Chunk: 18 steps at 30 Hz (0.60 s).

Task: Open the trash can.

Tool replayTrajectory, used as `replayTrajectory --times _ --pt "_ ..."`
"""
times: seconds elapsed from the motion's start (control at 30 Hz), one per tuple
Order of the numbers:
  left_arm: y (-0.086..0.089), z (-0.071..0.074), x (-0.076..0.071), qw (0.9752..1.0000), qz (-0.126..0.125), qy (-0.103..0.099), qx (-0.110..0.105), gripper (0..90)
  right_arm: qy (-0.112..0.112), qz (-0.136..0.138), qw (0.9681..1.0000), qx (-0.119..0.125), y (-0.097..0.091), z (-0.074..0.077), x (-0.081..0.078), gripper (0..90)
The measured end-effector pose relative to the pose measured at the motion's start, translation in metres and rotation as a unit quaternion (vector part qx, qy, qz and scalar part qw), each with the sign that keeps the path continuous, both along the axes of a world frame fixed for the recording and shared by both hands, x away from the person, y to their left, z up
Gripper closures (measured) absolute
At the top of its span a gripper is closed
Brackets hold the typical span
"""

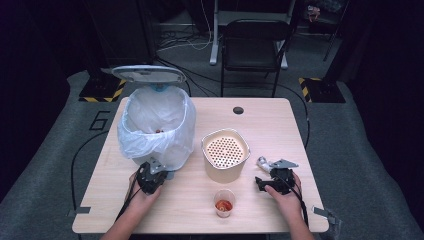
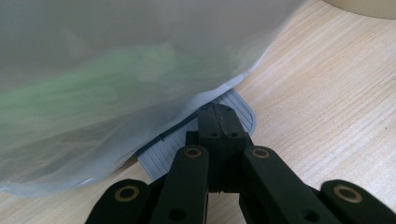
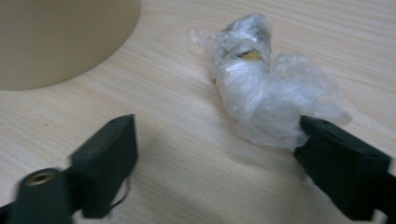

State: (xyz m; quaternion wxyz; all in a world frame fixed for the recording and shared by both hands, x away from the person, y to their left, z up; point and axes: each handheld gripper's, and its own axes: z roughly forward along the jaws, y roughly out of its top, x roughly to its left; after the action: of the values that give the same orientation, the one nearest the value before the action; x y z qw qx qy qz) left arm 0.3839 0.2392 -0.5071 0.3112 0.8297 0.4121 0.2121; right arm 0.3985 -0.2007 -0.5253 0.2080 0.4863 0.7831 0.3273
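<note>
High view: left gripper [image 1: 151, 176] at base of the lined bin [image 1: 157, 125], right gripper [image 1: 272, 181] on tabletop [image 1: 270, 125] near the crumpled plastic wrap [image 1: 262, 161], right of the beige strainer pot [image 1: 225, 152].

Left gripper view: jaws fully closed, tips on the bin's grey pedal [image 2: 187, 140], w/ nothing between.

Right gripper view: jaws apart, wrap [image 3: 266, 88] just ahead, touching one jaw, not gripped.

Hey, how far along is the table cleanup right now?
Done: scraps already lie in the lined bin, lid up. In hand: the left gripper presses the bin's pedal while the right gripper stands open beside the crumpled plastic wrap. Left: grasping and binning the wrap.
</note>
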Motion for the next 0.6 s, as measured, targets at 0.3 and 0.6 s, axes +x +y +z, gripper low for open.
replayTrajectory --times 0.3,0.6 --pt "-0.001 -0.001 0.000 1.0000 -0.002 -0.004 0.001 90.0 0.021 -0.014 0.9997 0.001 0.000 0.007 -0.008 24.1" --pt "0.000 0.000 0.000 1.0000 -0.005 -0.002 0.000 90.0 -0.004 -0.018 0.9998 -0.012 -0.005 0.030 -0.017 38.1"
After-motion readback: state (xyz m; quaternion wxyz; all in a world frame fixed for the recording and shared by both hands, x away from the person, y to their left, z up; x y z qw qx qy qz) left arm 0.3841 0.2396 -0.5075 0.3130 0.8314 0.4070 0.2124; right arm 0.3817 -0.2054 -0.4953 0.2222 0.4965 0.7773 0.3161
